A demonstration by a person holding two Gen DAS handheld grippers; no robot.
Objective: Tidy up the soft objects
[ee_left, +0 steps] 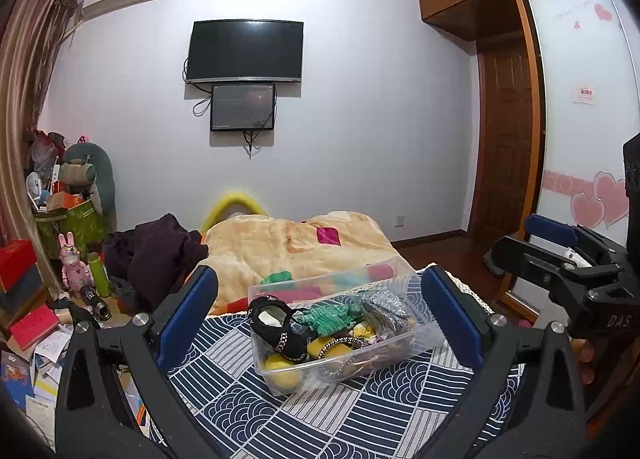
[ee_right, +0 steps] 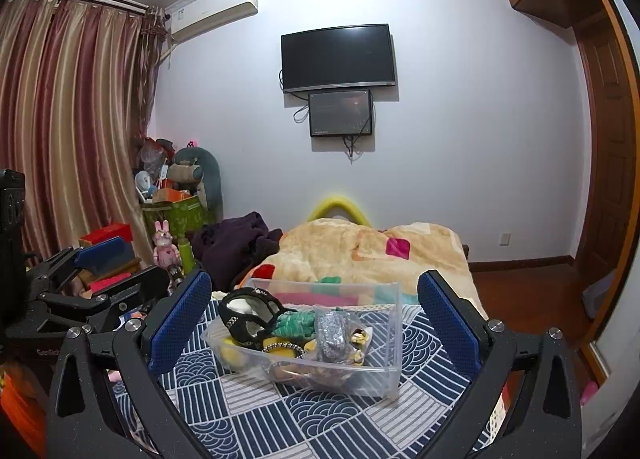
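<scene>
**Operator:** On the patterned bedsheet (ee_left: 304, 411), left wrist view: report the tool and the work item.

**Technician:** Left gripper (ee_left: 320, 315) stands wide open and holds nothing. The clear plastic bin (ee_left: 412, 343) sits between and beyond the blue pads (ee_left: 188, 315), apart from both. Right gripper (ee_left: 560, 243) appears at far right, also parted and empty.

**Operator:** Contents count?

**Technician:** One black shoe (ee_left: 280, 327) at the near left, one green cloth item (ee_left: 332, 317) in the middle, one silver glittery bundle (ee_left: 386, 305) at the far right, at least two yellow pieces (ee_left: 284, 375) low in the bin. Anything deeper cannot be counted.

**Operator:** Right wrist view?

**Technician:** Right gripper (ee_right: 316, 319) is fully spread and empty, with the bin (ee_right: 384, 375) ahead of it. Same single shoe (ee_right: 248, 319), single green item (ee_right: 298, 323), single silver bundle (ee_right: 334, 329). Left gripper (ee_right: 104, 263) shows at left, spread and empty. One beige blanket (ee_right: 360, 255) lies farther off.

**Operator:** Hazards?

**Technician:** Judgement only. The bin is light and rests on soft bedding, so a one-sided push may tip or slide it. Items overlap, so pinching one may drag a neighbour out. The shoe's chain trim may snag the cloth. The transparent wall is easy to strike on the way in.
</scene>
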